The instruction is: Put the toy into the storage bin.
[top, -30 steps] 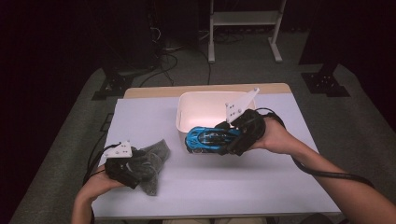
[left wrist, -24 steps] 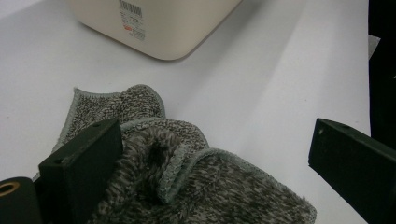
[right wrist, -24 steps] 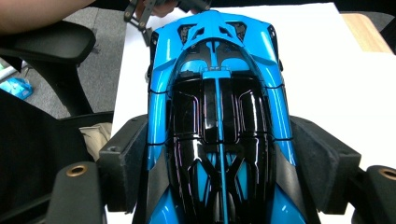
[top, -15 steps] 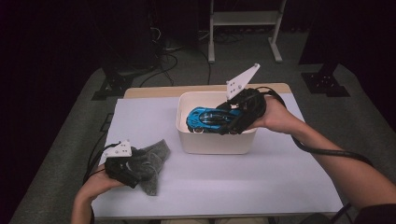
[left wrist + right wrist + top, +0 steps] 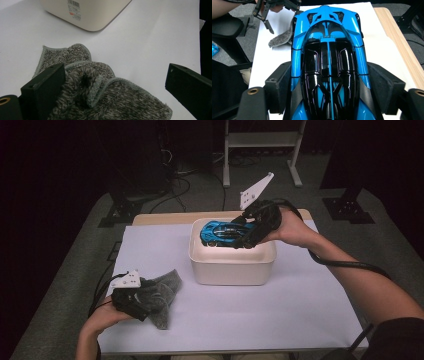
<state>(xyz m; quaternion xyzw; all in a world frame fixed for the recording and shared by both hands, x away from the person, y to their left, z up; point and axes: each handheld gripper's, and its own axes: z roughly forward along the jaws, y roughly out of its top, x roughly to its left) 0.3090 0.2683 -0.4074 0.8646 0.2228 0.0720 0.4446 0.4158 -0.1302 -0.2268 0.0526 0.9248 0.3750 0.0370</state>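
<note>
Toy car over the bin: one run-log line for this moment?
right gripper: shut on blue toy car | car: held above cream bin | left gripper: open, on grey cloth | cloth: on table

The toy car (image 5: 328,72) is glossy blue-and-black plastic. The grey cloth (image 5: 100,100) looks rough and fluffy, with a stitched hem. The cream bin (image 5: 232,267) is smooth, matt plastic on a matt white bench (image 5: 280,315).

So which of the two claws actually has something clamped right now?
The right claw: its jaws press both sides of the blue toy car, held over the white bin. The left claw stands open over the grey cloth.
</note>
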